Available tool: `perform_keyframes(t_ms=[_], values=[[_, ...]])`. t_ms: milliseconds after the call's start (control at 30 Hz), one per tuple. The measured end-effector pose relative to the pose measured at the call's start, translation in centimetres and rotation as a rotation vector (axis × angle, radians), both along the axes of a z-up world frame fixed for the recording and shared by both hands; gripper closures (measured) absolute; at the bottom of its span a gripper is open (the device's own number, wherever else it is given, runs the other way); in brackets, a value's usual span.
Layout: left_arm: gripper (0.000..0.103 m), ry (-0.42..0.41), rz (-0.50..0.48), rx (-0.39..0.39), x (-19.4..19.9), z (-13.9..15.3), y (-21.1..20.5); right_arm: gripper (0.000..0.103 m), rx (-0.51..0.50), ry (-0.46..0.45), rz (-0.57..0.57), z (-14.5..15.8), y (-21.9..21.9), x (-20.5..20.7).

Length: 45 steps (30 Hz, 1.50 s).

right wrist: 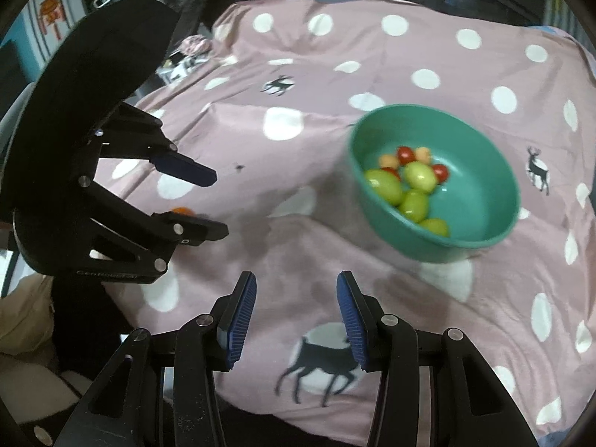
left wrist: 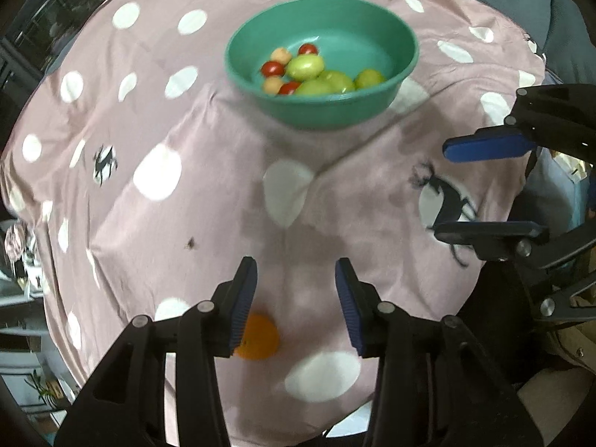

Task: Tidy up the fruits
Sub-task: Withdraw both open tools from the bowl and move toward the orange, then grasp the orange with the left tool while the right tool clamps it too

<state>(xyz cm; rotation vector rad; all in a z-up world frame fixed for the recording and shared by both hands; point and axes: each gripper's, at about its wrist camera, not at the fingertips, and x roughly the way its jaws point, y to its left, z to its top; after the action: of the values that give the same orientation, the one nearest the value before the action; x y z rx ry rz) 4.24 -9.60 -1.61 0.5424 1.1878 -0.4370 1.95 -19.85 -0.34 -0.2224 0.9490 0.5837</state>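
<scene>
Left wrist view: left gripper (left wrist: 296, 264) is hanging over the pink dotted cloth (left wrist: 208, 201), jaws parted, nothing between them; the orange fruit (left wrist: 260, 337) is lying just behind its left pad, mostly exposed here. Right wrist view is showing only a sliver of that orange fruit behind the left gripper's lower finger. Right gripper (right wrist: 296, 279) is standing parted and empty. Green bowl (left wrist: 322, 59) is sitting farther off, holding green, red and peach-coloured fruits (right wrist: 413, 182).

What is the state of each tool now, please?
Left tool: open, holding nothing; orange fruit lies beside it.
Right tool: open, empty.
</scene>
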Motion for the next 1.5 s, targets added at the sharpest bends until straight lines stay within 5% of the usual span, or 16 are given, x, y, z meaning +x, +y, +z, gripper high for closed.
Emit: perform_keyframes(t_ms=[767,1500], values=[[0.06,0.095,0.198,-0.036,-1.1,-3.9,10.8,0.056,0.01,0.106,0.171,-3.9,9.4,0.1],[0.058,0.202,0.094,-0.15,1.3,-4.6,10.8,0.056,-0.002,0.195,0.297,-7.3,13.0,2.7]])
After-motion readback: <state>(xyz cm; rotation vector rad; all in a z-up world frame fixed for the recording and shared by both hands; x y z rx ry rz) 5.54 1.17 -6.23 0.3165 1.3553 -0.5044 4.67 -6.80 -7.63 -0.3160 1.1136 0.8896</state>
